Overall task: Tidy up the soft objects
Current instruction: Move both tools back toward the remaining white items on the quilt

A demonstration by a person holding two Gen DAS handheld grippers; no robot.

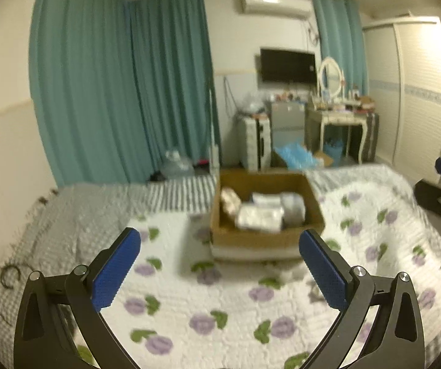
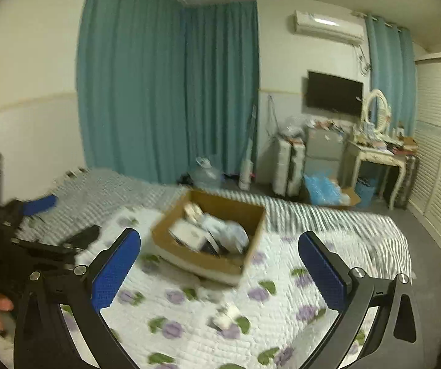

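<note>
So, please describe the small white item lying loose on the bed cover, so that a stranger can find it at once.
Start at the bed with the flowered quilt and find the open cardboard box standing on it. The small white item lies on the quilt in front of the box, nearer the camera. Unlike the other soft packs, it is outside the box.

Cardboard box (image 1: 266, 240) sits on the bed (image 1: 189, 307), soft packs (image 1: 260, 216) bundled inside it. A small pack (image 2: 227, 315) lies on the bed before the box. Behind the bed, curtains (image 1: 122, 86) to the left, dressing table (image 1: 340, 123) to the right, television (image 1: 288, 65) above.
</note>
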